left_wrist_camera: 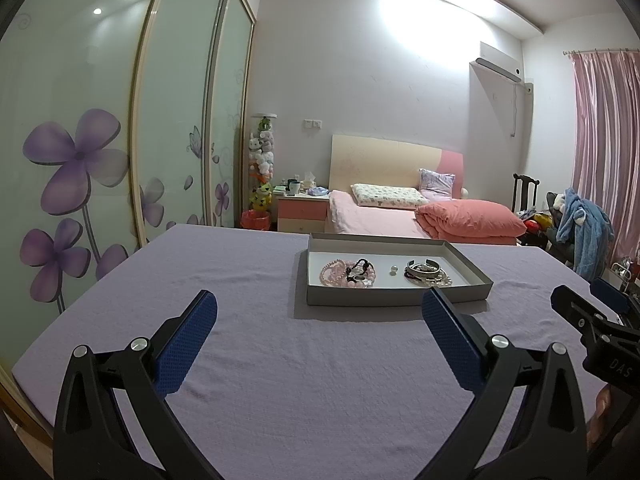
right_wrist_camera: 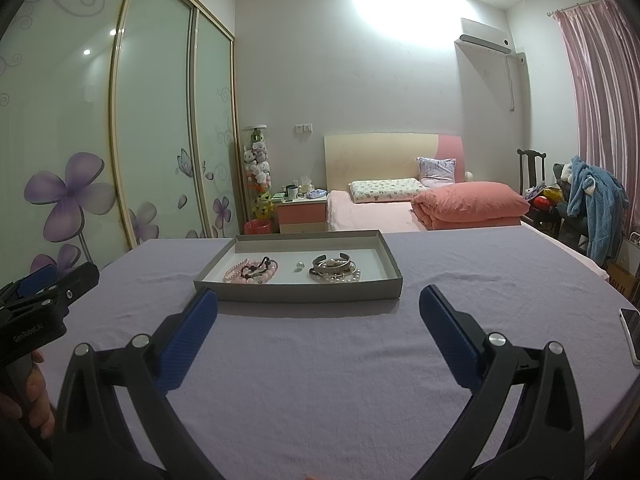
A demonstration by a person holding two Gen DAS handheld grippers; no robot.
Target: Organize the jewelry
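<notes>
**Bedroom, lilac-covered surface, jewelry in a grey tray**

The room fills the upper frame: a sliding wardrobe (left_wrist_camera: 120, 120) printed with purple flowers at the left, a pink bed (left_wrist_camera: 400, 216) at centre against the white back wall, pink curtains (left_wrist_camera: 604, 128) at the right edge. A lilac cloth (left_wrist_camera: 320, 360) covers the work surface across the lower half of both views.

At mid-frame on the cloth sits a shallow grey tray (left_wrist_camera: 396, 296). Inside it lie pink and dark bead bracelets (left_wrist_camera: 348, 274) at the left, silver bangles with pearls (left_wrist_camera: 426, 272) at the right, and a small pearl piece (left_wrist_camera: 394, 269) between them — apart from both.

The left gripper (left_wrist_camera: 320, 308) and right gripper (right_wrist_camera: 319, 304) hover above the cloth near the tray, jaws spread wide, holding nothing. A phone (right_wrist_camera: 632, 332) lies at the right edge.
</notes>
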